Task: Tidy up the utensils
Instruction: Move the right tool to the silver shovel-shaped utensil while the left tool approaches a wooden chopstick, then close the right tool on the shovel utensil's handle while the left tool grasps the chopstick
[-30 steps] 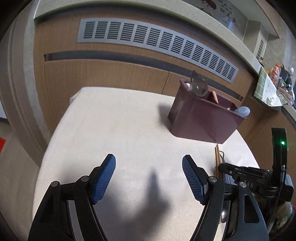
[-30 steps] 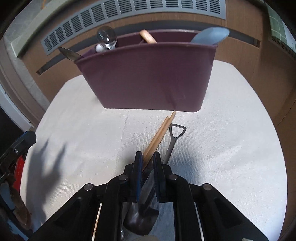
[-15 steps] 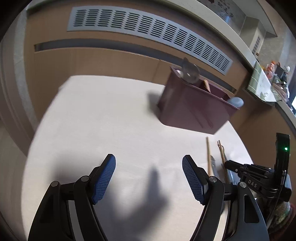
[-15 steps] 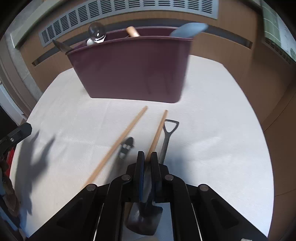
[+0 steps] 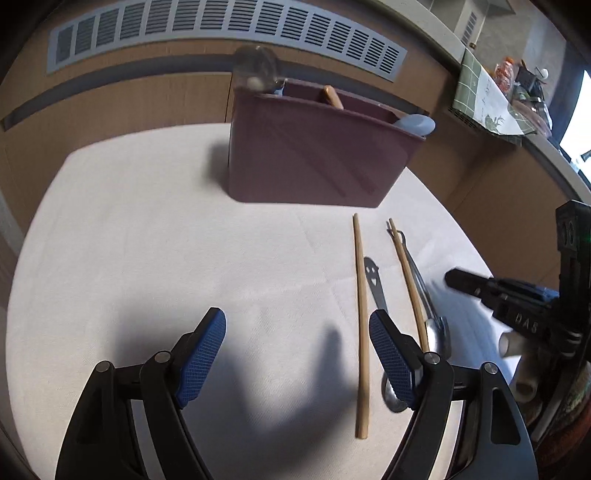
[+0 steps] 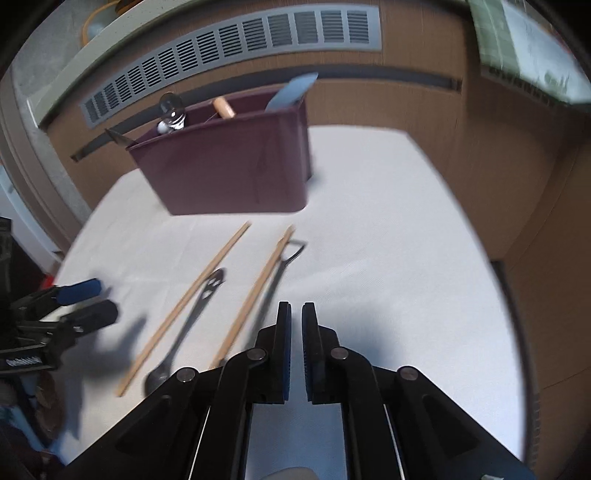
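Observation:
A maroon utensil caddy stands at the back of the white table and holds a metal ladle, a wooden handle and a blue spatula. In front of it lie two wooden chopsticks, a smiley-face metal spoon and a shovel-handled metal spoon. My left gripper is open and empty, just left of the utensils. My right gripper is shut and empty, just right of them; it also shows in the left wrist view.
The table has a white cloth. Wooden cabinets with a grey vent grille run behind it. A counter with clutter is at the far right.
My right gripper let go of the chopstick and shovel spoon, lifted and drew back to the right. The chopsticks now lie apart on the table. My left gripper moved right, nearer the utensils.

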Action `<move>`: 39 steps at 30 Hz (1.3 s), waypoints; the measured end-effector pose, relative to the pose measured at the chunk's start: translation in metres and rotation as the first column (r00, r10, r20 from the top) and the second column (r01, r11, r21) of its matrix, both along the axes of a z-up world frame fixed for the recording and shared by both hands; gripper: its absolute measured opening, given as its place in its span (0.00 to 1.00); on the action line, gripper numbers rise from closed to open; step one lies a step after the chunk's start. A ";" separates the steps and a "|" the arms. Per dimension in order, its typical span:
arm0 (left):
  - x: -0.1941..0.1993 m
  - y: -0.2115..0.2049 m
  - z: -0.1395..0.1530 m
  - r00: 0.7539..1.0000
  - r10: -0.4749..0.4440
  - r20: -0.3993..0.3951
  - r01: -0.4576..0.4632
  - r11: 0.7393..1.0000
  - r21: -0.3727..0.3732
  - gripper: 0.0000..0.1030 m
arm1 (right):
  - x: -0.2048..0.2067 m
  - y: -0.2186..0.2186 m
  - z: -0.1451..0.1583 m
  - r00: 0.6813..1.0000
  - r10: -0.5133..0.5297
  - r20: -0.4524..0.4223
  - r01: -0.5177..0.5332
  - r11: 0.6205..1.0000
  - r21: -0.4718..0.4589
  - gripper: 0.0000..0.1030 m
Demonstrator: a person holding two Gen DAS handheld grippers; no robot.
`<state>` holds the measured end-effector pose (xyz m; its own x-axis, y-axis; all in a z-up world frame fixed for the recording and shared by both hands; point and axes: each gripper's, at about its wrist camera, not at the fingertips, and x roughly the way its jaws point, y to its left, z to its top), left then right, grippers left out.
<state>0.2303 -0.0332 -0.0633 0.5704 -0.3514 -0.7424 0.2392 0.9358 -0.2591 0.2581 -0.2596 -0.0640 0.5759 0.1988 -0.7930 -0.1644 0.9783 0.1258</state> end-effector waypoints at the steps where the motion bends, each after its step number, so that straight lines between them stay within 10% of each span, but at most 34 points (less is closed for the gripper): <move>1: 0.000 -0.001 0.002 1.000 0.006 0.012 -0.006 1.000 0.012 0.78 | 0.001 0.001 -0.003 1.000 0.004 -0.011 -0.004 1.000 0.021 0.10; 15: 0.000 -0.016 0.000 0.997 -0.065 -0.034 0.065 0.998 0.000 0.71 | 0.010 0.007 -0.019 0.998 -0.052 -0.029 0.050 0.996 -0.078 0.13; 24: -0.003 -0.066 -0.005 0.983 -0.177 -0.056 0.180 0.982 0.060 0.31 | -0.022 -0.021 -0.020 0.994 -0.106 0.021 0.108 0.991 -0.079 0.15; 39: 0.010 -0.035 -0.012 0.998 -0.052 -0.021 0.055 0.968 0.246 0.23 | -0.020 -0.026 -0.019 0.994 -0.105 0.026 0.106 0.994 -0.039 0.18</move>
